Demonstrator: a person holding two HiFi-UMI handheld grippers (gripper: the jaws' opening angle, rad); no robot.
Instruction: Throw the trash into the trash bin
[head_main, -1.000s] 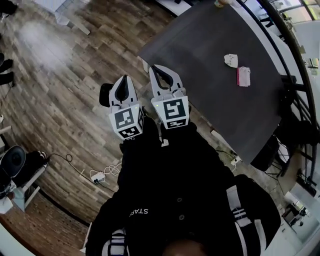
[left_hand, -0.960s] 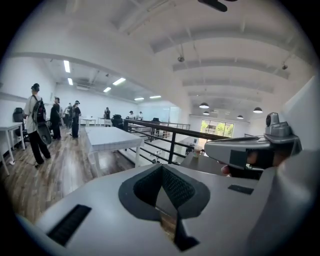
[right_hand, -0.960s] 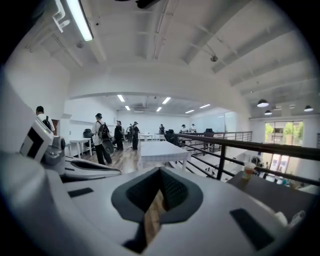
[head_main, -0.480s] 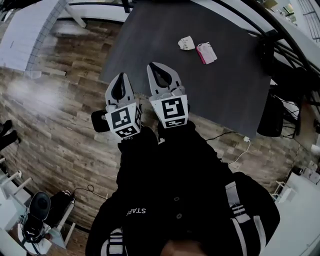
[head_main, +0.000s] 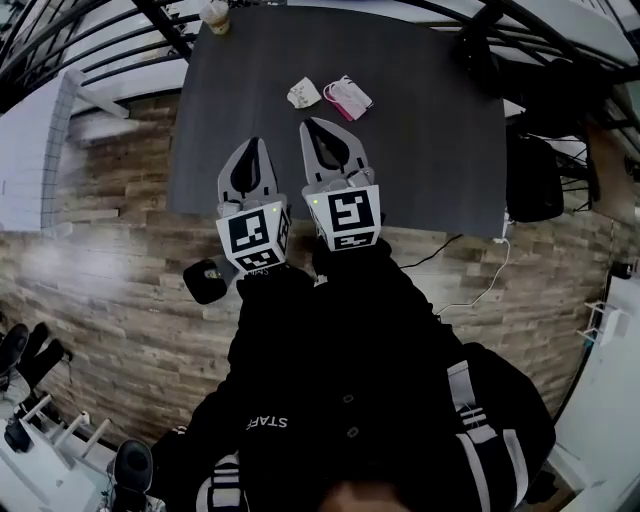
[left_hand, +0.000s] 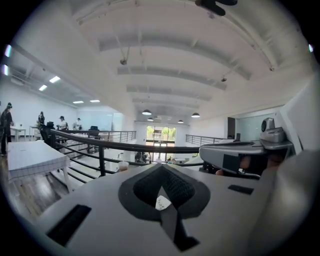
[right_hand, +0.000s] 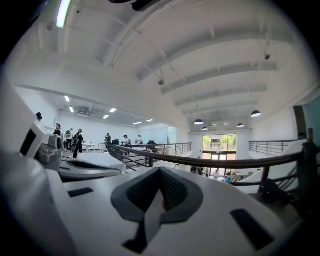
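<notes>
Two pieces of trash lie on the dark table (head_main: 430, 140): a crumpled white paper (head_main: 303, 93) and a pink-and-white wrapper (head_main: 350, 97) right beside it. My left gripper (head_main: 252, 150) and right gripper (head_main: 318, 130) hover side by side over the table's near part, both shut and empty, a short way short of the trash. In the left gripper view the white paper (left_hand: 161, 202) shows through the gap below the shut left gripper (left_hand: 161, 167). A pink bit of the wrapper (right_hand: 164, 205) shows under the shut right gripper (right_hand: 160, 171). No trash bin is in view.
A paper cup (head_main: 214, 15) stands at the table's far left corner, by a black railing (head_main: 120, 50). A black bag or chair (head_main: 535, 175) sits right of the table, with a white cable (head_main: 480, 285) on the wooden floor. A black object (head_main: 205, 280) lies by my feet.
The view has swung so the table now lies straight ahead. Both grippers have come from over the floor to over the table's near edge, closer to the trash, still shut.
</notes>
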